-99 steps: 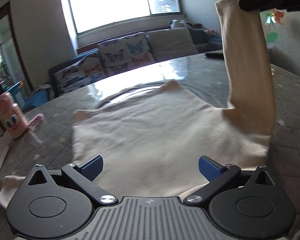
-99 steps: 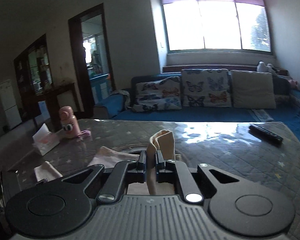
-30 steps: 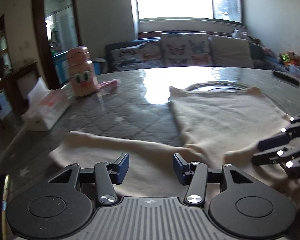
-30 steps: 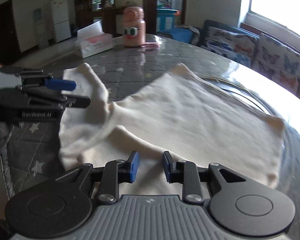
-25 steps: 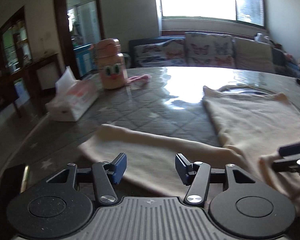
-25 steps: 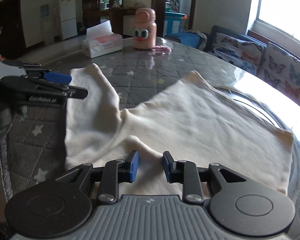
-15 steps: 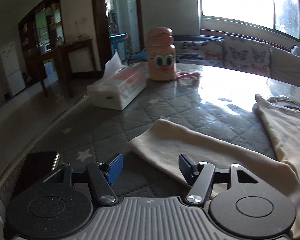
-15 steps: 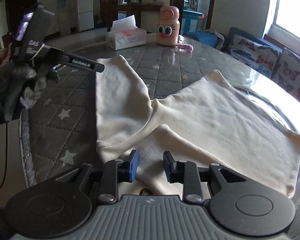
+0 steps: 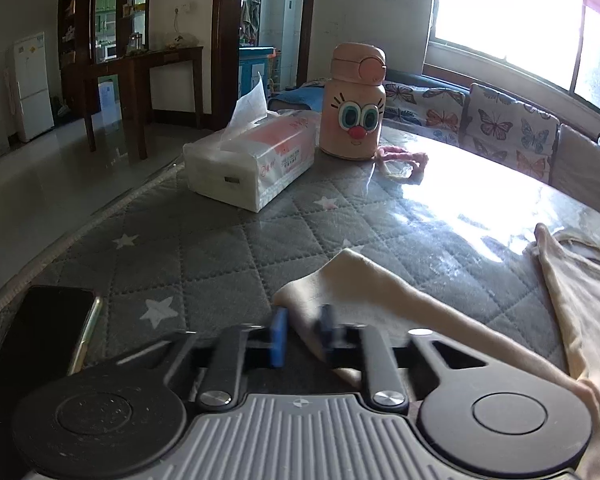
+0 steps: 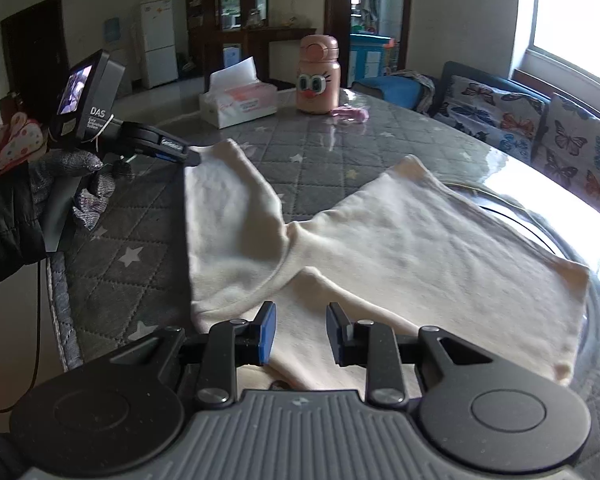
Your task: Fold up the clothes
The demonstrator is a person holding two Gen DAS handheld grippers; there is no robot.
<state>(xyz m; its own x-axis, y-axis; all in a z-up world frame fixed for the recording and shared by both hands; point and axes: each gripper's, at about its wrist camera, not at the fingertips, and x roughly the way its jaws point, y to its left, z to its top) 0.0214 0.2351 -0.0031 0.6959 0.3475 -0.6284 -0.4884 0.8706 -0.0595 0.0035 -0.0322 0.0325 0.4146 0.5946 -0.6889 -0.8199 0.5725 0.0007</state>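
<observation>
A cream long-sleeved top (image 10: 412, 240) lies flat on the grey quilted table cover (image 10: 324, 152). Its left sleeve (image 9: 384, 288) stretches out toward the table's near edge. My left gripper (image 9: 302, 334) has its jaws closing around the sleeve's cuff end, with cloth between the blue pads; it also shows in the right wrist view (image 10: 180, 152) at the cuff. My right gripper (image 10: 300, 334) is open and empty, low over the folded-in right sleeve (image 10: 320, 312) at the top's near edge.
A white tissue pack (image 9: 252, 164) and a pink cartoon-face bottle (image 9: 356, 104) with a pink strap (image 9: 400, 158) stand at the far side. A black phone (image 9: 40, 340) lies at the near left table edge. A sofa with butterfly cushions (image 9: 500, 132) is beyond.
My left gripper swung left along the sleeve to its cuff and its jaws narrowed onto the cloth. My right gripper stayed open over the folded right sleeve.
</observation>
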